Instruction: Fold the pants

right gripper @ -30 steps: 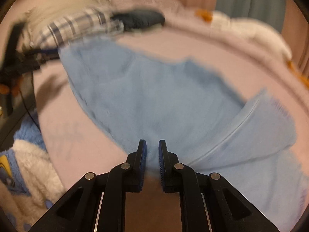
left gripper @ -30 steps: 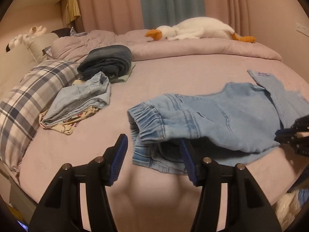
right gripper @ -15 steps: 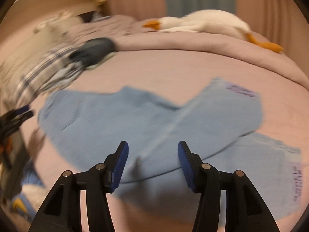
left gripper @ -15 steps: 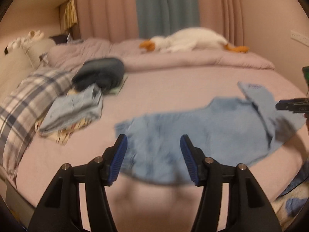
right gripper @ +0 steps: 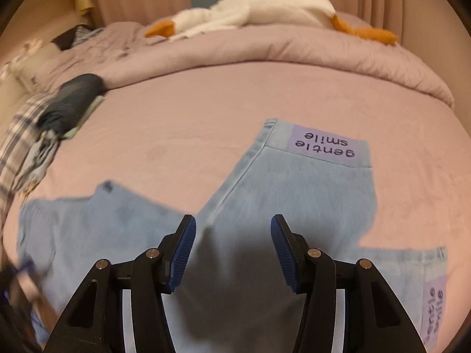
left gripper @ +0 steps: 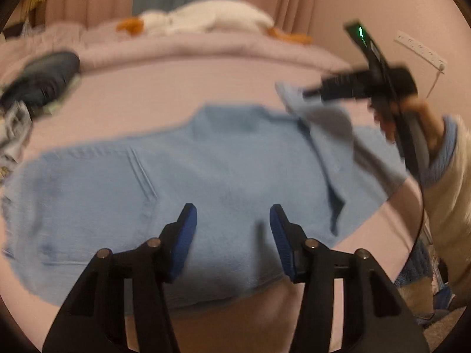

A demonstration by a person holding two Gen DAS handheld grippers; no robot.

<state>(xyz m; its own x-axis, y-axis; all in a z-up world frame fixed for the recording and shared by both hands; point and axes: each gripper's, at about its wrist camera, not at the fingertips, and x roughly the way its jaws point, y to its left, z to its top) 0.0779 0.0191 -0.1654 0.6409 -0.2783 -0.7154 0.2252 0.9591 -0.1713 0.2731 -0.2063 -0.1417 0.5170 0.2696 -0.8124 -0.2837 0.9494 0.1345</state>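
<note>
Light blue jeans [left gripper: 182, 182] lie spread flat on the pink bed, waist at the left, legs at the right. In the right wrist view the jeans [right gripper: 294, 194] show one leg folded across the other, with purple "gentle smile" patches at the hems. My left gripper [left gripper: 232, 229] is open and empty just above the seat of the jeans. My right gripper [right gripper: 232, 247] is open and empty over the crossed legs; it also shows in the left wrist view [left gripper: 347, 88], held above the leg ends.
A dark folded garment [right gripper: 70, 103] and folded clothes on a plaid pillow [right gripper: 17, 147] lie at the left. A white plush goose [right gripper: 253, 8] lies on the rolled duvet [right gripper: 265, 50] at the back. The bed's front edge [left gripper: 223, 329] is just below my left gripper.
The right gripper opened and let go of the jeans. The jeans now lie flat with the bunched waist spread out. Both grippers have moved closer over the cloth.
</note>
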